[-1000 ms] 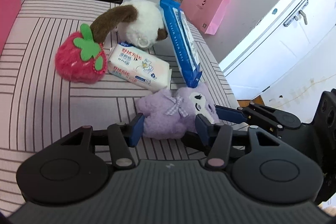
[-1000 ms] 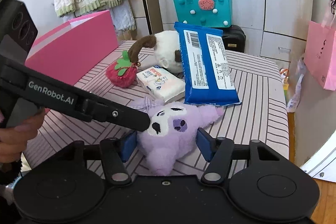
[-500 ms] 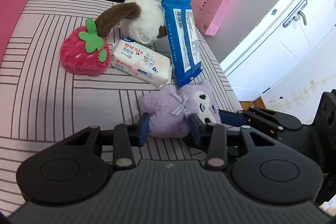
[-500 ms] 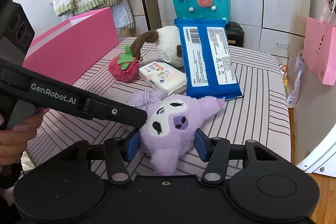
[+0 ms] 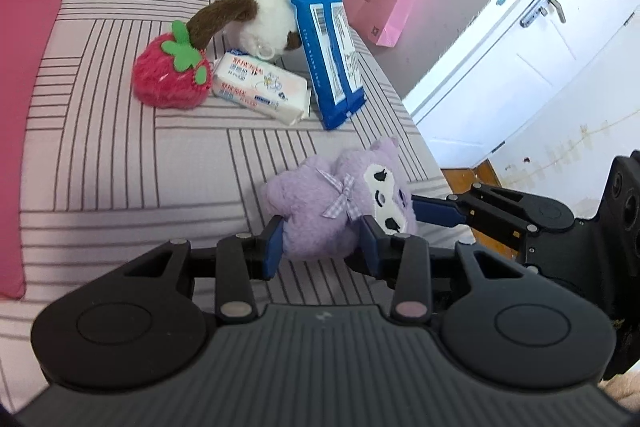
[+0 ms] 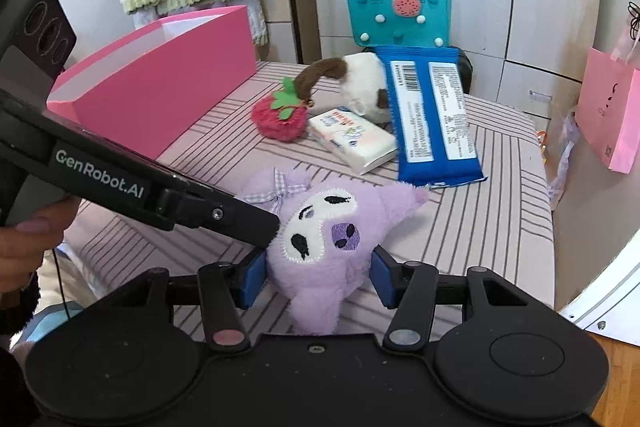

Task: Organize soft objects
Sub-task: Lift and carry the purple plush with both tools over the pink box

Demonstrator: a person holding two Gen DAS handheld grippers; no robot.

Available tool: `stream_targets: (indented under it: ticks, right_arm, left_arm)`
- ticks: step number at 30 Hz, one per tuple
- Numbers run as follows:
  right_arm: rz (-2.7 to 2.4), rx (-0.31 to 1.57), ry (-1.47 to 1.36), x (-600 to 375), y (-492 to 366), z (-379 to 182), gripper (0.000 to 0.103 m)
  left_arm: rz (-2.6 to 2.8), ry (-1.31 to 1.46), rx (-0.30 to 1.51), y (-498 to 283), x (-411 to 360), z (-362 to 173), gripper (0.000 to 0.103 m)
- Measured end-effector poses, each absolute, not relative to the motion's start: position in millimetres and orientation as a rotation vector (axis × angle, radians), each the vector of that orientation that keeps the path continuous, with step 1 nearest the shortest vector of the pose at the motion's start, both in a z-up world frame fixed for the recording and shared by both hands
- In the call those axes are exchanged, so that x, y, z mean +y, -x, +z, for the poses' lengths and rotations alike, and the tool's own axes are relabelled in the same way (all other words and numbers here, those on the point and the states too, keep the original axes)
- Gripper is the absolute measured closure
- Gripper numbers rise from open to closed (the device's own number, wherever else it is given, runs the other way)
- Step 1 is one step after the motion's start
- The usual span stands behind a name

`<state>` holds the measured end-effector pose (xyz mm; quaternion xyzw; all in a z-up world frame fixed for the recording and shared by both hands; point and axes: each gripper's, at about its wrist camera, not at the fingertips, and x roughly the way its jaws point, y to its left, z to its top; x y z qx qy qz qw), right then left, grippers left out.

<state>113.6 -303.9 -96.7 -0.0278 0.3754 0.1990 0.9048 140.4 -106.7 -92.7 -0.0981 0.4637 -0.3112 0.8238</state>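
The purple plush toy [image 6: 320, 239] was fuzzy and lumpy, with a white stitched face patch, pointy ears and a little checked bow. It sat near the front edge of the striped tabletop [image 5: 120, 163], pinched from two sides at once. The left gripper [image 5: 320, 251] had its blue pads squeezed into the soft body, jaws only partly apart, fur bulging between them. The right gripper [image 6: 316, 277] was clamped on the head end in the same way, pads pressed into the fluff below the face.

Further back on the cloth there was a shaggy red strawberry plush [image 5: 170, 79] with flat green felt leaves. Just beside it lay a smooth white tissue pack [image 5: 260, 87], soft and rectangular. A glossy blue wipes pack [image 5: 328, 55] leaned up against a round white and brown plush [image 5: 260, 15]. A pink box [image 6: 160, 87] with stiff flat walls stood along the left side of the table. A teal felt bag [image 6: 396, 11] sat behind, and a pink paper bag [image 5: 380, 7] off to the right.
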Motion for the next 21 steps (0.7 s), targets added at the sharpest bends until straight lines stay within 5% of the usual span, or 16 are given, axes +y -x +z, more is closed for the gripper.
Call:
stream_targets:
  ticks: [21]
  right_arm:
    - [0.488,0.827,0.036,-264.3,-79.2,-71.8,0.040]
  left_arm:
    - [-0.666,0.194,1.012,-102.8,-58.9,-71.8,0.064]
